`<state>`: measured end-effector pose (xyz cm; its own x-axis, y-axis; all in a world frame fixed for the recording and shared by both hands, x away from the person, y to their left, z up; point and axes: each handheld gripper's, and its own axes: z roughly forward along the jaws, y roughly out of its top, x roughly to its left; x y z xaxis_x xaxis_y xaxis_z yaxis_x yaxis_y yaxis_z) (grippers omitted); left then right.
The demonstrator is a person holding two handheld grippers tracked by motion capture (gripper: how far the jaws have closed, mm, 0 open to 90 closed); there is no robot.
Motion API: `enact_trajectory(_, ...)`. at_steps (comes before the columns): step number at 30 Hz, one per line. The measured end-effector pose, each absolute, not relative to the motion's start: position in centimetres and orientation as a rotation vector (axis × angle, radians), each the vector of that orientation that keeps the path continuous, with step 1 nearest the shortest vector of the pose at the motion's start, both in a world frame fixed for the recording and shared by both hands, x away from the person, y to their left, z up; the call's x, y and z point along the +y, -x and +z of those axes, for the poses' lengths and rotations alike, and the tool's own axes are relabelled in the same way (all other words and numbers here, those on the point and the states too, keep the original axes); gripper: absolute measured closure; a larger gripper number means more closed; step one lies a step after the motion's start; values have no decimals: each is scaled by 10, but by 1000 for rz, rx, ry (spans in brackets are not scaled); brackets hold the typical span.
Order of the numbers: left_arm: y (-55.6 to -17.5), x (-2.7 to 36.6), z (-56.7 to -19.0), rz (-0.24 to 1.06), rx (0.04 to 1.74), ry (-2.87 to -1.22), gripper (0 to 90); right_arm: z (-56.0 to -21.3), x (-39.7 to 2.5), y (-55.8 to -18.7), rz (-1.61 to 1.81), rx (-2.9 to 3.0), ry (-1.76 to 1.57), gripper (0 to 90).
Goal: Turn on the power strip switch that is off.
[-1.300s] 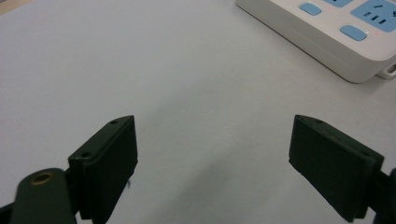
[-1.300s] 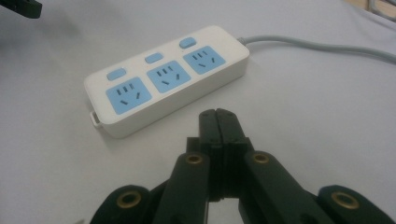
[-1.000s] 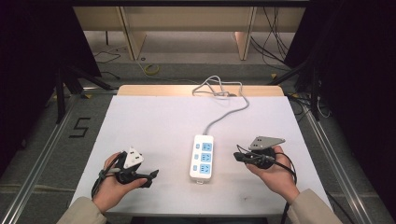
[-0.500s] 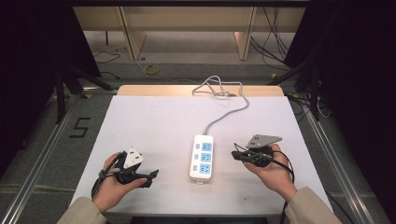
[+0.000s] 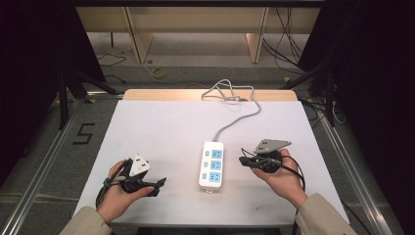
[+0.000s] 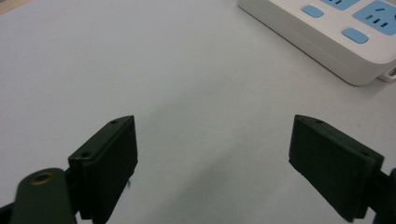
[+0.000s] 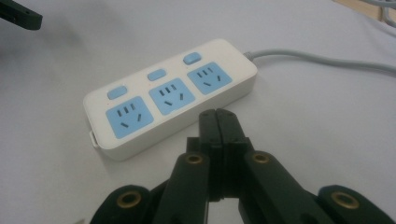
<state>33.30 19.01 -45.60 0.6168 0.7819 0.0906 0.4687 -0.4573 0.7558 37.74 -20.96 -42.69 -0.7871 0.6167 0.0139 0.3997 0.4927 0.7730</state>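
A white power strip (image 5: 212, 164) with three blue sockets lies near the middle of the white table (image 5: 166, 127), its grey cord (image 5: 238, 115) running off toward 12 o'clock. The left gripper (image 5: 155, 186) sits at the strip's 8 o'clock, jaws spread wide and empty. The right gripper (image 5: 243, 160) — at the strip's 3 o'clock, just beside it — has its jaws pressed together, holding nothing.

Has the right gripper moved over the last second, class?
Yes, slightly: the right gripper has edged left, toward the power strip, which lies unmoved.
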Motion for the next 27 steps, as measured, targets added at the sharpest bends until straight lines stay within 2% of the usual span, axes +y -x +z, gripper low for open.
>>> enact_trajectory(27, -333, 191, -456, 564, 978, -2132, 151, -426, -193, -389, 1156, 2508, -854, 900)
